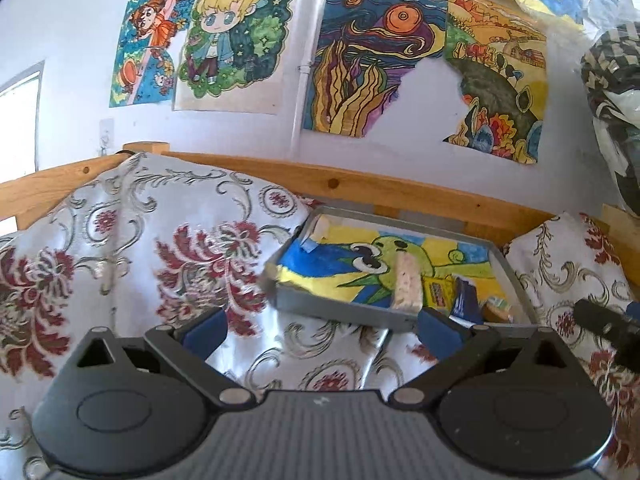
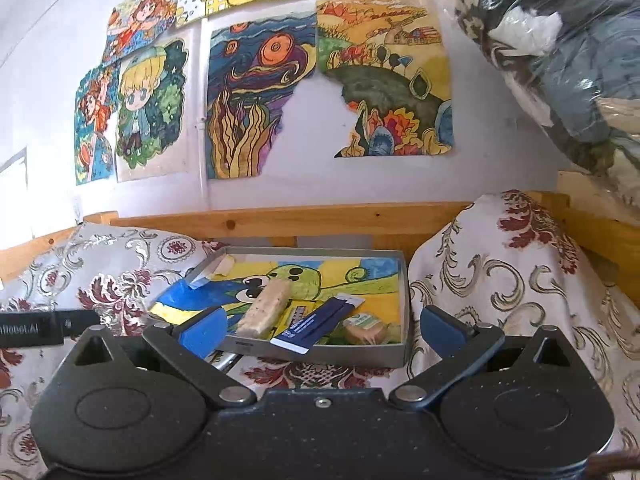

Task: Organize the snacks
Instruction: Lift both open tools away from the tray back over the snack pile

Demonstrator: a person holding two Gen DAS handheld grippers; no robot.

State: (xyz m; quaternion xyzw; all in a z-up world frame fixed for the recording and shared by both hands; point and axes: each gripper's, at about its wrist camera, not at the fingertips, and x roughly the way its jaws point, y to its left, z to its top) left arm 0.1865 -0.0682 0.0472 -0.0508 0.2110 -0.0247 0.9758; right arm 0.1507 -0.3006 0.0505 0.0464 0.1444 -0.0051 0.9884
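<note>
Snacks lie in the grey tray (image 2: 404,300) (both grippers' jaws spread, empty).

- one grey tray (image 2: 403,308)
- one pale snack bar (image 2: 266,309)
- one blue packet (image 2: 316,325)
- one yellow packet (image 2: 297,312)
- one small round snack (image 2: 365,329)
- two tools, (image 1: 322,326) and (image 2: 322,326)

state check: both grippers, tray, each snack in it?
left gripper: open, empty, short of the tray.
right gripper: open, empty, facing the tray.
tray: open-topped, on the floral cloth.
pale snack bar: lying in the tray.
blue packet: lying beside the bar.
round wrapped snack: in the tray's near right corner.
</note>
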